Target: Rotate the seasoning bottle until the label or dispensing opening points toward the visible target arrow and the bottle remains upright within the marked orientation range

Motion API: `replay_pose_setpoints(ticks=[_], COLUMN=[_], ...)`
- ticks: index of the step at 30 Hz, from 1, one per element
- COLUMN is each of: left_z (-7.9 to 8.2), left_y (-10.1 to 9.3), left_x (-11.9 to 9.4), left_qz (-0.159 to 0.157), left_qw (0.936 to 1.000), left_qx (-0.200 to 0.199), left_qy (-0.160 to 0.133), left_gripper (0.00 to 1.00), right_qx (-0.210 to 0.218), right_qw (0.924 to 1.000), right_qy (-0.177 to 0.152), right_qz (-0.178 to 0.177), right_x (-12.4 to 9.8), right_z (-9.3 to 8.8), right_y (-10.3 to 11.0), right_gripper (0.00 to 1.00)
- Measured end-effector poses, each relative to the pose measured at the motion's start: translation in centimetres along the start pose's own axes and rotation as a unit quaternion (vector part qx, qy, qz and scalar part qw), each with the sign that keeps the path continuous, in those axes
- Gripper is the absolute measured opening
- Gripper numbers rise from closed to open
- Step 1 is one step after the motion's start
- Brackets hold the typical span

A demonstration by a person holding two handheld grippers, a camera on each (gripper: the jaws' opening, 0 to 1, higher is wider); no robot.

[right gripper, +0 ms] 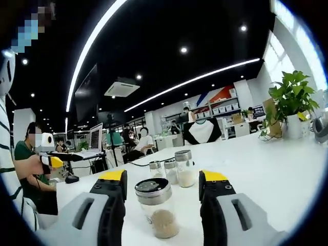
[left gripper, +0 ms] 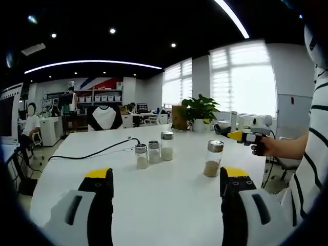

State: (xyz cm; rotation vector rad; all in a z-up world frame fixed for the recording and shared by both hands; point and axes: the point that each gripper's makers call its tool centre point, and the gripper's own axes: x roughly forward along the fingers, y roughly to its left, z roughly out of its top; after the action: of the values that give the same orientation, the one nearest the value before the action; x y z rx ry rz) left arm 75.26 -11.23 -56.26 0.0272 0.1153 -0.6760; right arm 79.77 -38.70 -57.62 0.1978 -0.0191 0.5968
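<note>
Right gripper view puts the clear glass seasoning bottle with a silver perforated lid [right gripper: 157, 212] between the right gripper [right gripper: 162, 180] jaws, which stand spread and apart from it on both sides. It stands upright on the white table [right gripper: 287, 169], nearer than a row of three similar glass shakers [right gripper: 171, 170]. Likely light, rigid, slippery and breakable; best held at mid-body. Left gripper [left gripper: 166, 179] is also spread, holding nothing, the bottle well beyond it.
</note>
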Motion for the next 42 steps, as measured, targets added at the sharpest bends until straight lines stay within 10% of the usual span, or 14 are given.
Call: replay_pose_setpoints(ticks=[15, 42], left_z=[0.7, 0.1], left_y=[1.0, 0.6], left_x=[0.9, 0.9], left_qz=[0.003, 0.002], left_qw=[1.0, 0.9999], left_qx=[0.001, -0.011], left_qy=[-0.007, -0.005], left_gripper=[0.9, 0.89], right_qx=[-0.013, 0.01], right_qw=[0.9958, 0.9943], right_qy=[0.036, 0.054], right_qz=[-0.083, -0.091], right_x=[-2.6, -3.2], right_z=[-2.5, -3.4], right_y=[-2.6, -2.3], right_gripper=[0.52, 0.45])
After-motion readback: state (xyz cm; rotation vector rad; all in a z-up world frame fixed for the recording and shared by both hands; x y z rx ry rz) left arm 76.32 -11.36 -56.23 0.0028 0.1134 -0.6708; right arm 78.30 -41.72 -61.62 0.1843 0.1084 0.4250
